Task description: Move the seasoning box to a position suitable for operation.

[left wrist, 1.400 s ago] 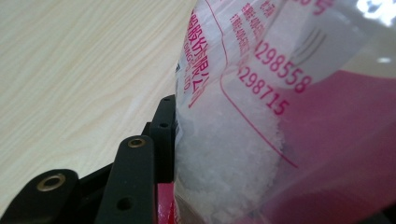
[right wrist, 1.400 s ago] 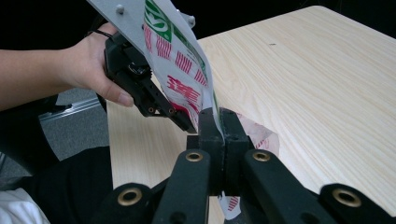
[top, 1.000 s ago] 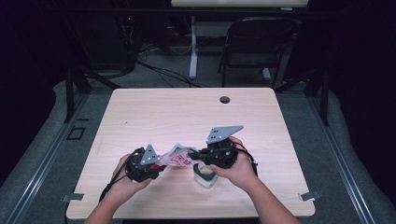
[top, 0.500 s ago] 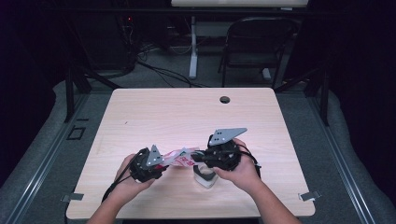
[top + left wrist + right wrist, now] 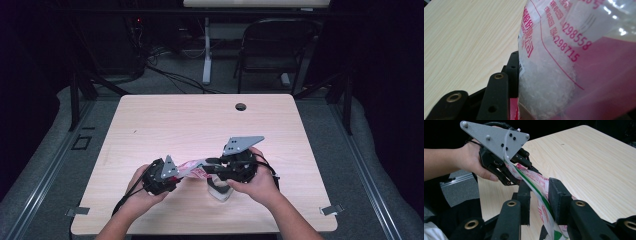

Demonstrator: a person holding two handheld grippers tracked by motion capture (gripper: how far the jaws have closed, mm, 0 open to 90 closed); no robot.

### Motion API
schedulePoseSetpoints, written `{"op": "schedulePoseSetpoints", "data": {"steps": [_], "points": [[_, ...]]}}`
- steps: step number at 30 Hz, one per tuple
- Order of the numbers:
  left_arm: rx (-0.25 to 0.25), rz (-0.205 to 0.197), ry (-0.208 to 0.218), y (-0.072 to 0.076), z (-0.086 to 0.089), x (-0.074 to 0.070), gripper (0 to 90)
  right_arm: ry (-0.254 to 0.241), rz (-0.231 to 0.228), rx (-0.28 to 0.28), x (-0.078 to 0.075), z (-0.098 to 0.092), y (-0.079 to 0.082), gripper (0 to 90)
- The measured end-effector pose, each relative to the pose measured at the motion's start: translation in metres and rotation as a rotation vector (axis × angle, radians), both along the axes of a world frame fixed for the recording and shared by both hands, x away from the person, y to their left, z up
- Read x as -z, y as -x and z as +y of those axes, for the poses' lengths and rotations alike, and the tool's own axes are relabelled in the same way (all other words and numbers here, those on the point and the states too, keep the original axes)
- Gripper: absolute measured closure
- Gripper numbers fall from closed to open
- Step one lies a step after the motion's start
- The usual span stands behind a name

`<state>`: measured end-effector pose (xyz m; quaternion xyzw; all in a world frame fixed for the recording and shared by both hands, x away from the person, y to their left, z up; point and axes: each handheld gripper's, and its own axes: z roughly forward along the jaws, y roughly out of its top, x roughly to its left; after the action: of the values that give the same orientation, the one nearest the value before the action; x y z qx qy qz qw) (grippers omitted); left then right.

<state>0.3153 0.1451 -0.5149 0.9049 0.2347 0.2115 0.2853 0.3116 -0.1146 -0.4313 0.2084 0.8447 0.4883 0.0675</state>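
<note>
Wooden table (image 5: 200, 125), both hands near its front edge. Plastic bag (image 5: 192, 170), pink print, stretched above the tabletop between the two grippers. Left gripper (image 5: 161, 176) clamps one end. Right gripper (image 5: 539, 195) jaws just opened; bag passes between, pads probably not pressing. Small white container (image 5: 220, 191) under right gripper.

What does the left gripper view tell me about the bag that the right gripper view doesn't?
Left gripper view: white grainy contents inside the bag and pink printed digits on its clear film. Right gripper view: the bag edge-on, stretched from the left gripper to the right gripper, whose jaws have just been opening and stand apart around it. Both show the bag and the wooden table.
</note>
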Motion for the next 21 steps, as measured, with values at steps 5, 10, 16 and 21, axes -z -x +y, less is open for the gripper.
{"op": "schedulePoseSetpoints", "data": {"steps": [5,10,16,21], "points": [[0.001,-0.013,-0.011,0.001,-0.001,-0.002,62.3,0.005,-0.013,0.001,-0.003,0.000,0.003,71.4],[-0.005,-0.061,-0.029,0.004,-0.004,-0.001,62.4,0.014,-0.022,0.002,-0.003,-0.002,0.007,71.1],[-0.014,-0.134,-0.068,0.008,-0.009,0.000,62.5,0.020,-0.025,0.002,-0.002,-0.006,0.010,72.3],[-0.030,-0.216,-0.104,0.013,-0.014,0.000,62.6,0.016,-0.013,-0.002,0.002,-0.011,0.011,77.9]]}}
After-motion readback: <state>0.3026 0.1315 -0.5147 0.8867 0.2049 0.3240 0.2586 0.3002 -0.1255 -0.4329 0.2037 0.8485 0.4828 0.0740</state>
